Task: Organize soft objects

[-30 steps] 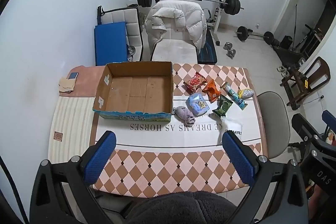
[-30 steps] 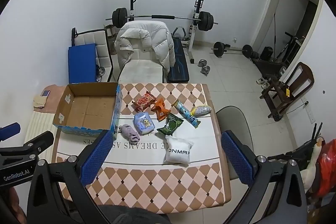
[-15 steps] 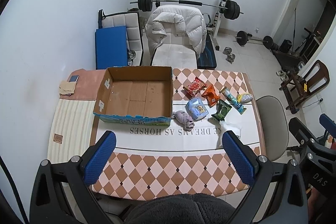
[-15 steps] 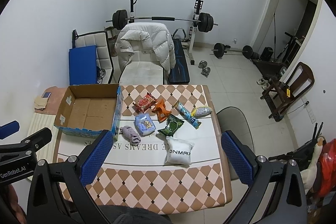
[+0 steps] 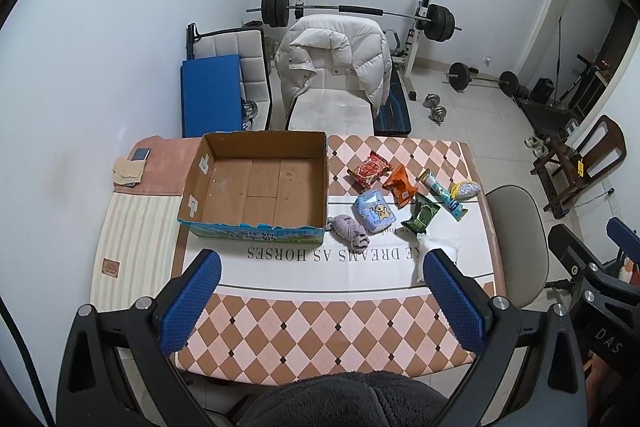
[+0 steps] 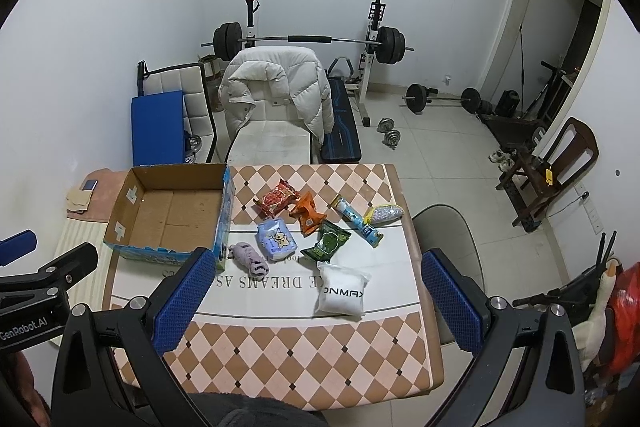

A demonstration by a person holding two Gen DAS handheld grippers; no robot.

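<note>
An empty open cardboard box (image 5: 260, 183) (image 6: 168, 211) stands on the table's left half. To its right lie several soft packets: a red one (image 5: 370, 169), an orange one (image 5: 400, 185), a blue one (image 5: 374, 213) (image 6: 276, 239), a green one (image 5: 422, 215), a long tube pack (image 5: 442, 193), a glittery pouch (image 5: 466, 189), a purple cloth (image 5: 350, 231) (image 6: 250, 259) and a white bag (image 6: 344, 291). My left gripper (image 5: 320, 303) and right gripper (image 6: 316, 303) are both open and empty, held high above the table's near edge.
A phone (image 5: 141, 154) and a cloth lie at the table's far left. A grey chair (image 6: 444, 239) stands at the right side. A white jacket on a chair (image 5: 332, 75), a blue mat and a barbell rack stand behind the table.
Both grippers have drawn back and up from the table, so the box and packets look smaller and farther. Nothing on the table has moved.
</note>
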